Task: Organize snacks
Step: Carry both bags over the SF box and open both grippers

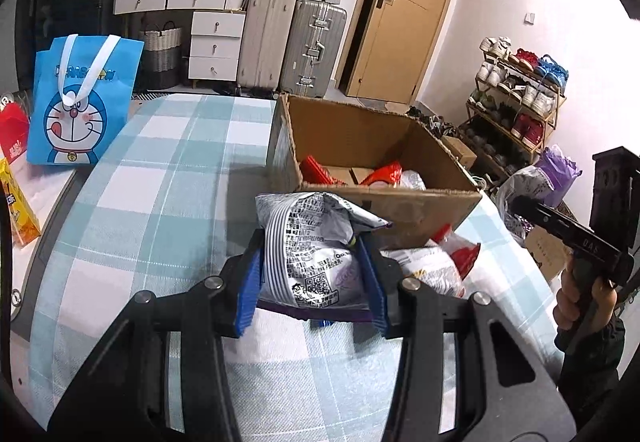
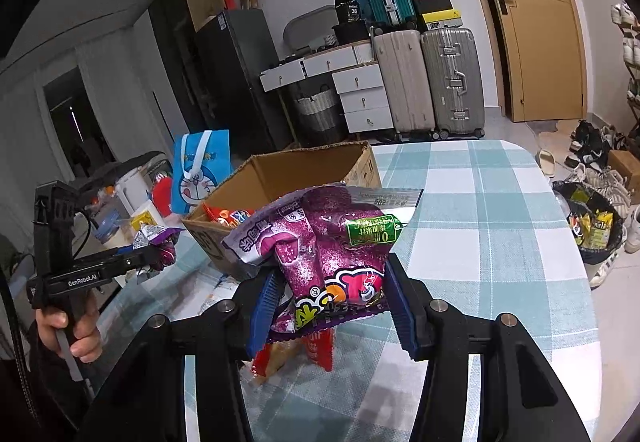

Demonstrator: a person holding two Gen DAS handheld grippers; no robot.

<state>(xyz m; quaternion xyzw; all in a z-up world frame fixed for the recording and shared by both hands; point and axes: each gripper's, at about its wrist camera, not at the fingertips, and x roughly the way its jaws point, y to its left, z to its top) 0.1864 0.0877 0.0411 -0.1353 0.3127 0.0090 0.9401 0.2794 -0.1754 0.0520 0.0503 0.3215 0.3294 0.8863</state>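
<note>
My left gripper (image 1: pixel 312 266) is shut on a silver snack bag (image 1: pixel 304 217) with black print, lifted off the checked tablecloth (image 1: pixel 160 181) just in front of an open cardboard box (image 1: pixel 384 201). Red snack packs (image 1: pixel 316 167) lie inside the box. A white and red bag (image 1: pixel 436 262) lies on the cloth to the right. My right gripper (image 2: pixel 330 270) is shut on a purple snack bag (image 2: pixel 320 230), held above a red pack (image 2: pixel 320 350) near the box (image 2: pixel 280 169). In the right wrist view, the left gripper (image 2: pixel 156 250) appears at the left, held by a hand.
A blue cartoon tote bag (image 1: pixel 80 101) and a yellow carton (image 1: pixel 16 201) stand at the table's left. Suitcases (image 1: pixel 312 45) and drawers line the back wall. A shoe rack (image 1: pixel 516 101) and a black trash bag (image 2: pixel 596 230) sit on the floor to the right.
</note>
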